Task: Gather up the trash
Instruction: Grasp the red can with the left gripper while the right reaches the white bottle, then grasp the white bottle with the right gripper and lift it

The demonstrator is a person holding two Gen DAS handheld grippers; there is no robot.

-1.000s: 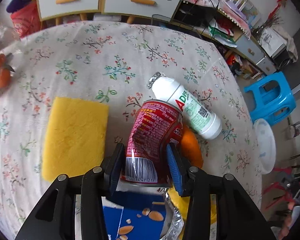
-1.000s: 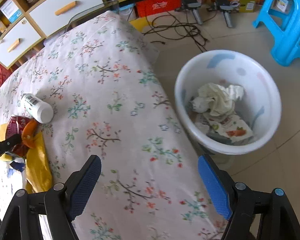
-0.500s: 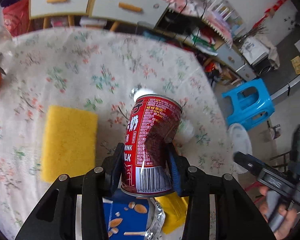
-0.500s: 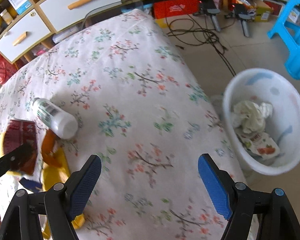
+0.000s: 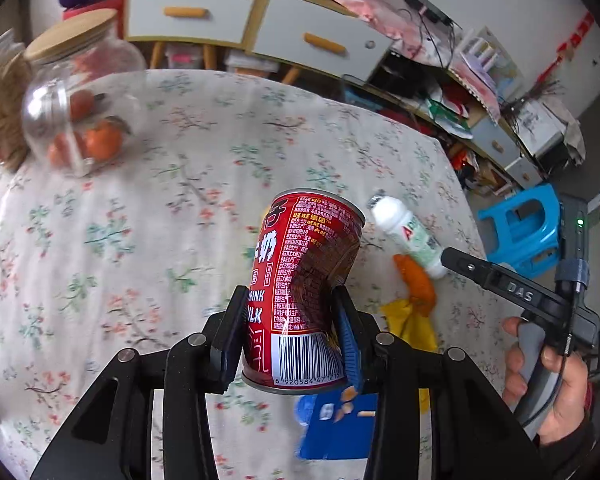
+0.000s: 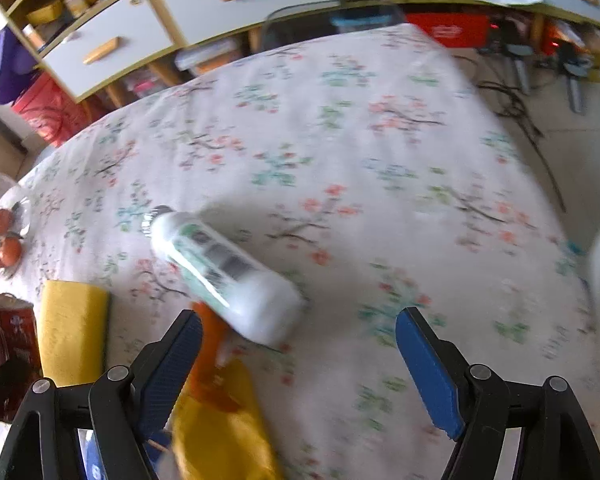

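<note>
Bottle [image 6: 224, 276]: lies on the table [image 6: 380, 160], long axis slanting up-left between the wide-open, empty right gripper [image 6: 300, 364] jaws, the nearer one; left gripper [image 5: 290, 340] clamps a dented can [image 5: 304, 280].

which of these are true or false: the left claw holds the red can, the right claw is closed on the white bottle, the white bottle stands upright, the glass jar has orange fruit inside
1. The left claw holds the dented red metal drink can. True.
2. The right claw is closed on the white plastic bottle. False: its jaws stand wide open with nothing held, the bottle lying just ahead of them.
3. The white bottle stands upright. False: it lies on its side on the floral tablecloth.
4. The clear glass jar with a wooden lid has orange fruit inside. True.
</note>
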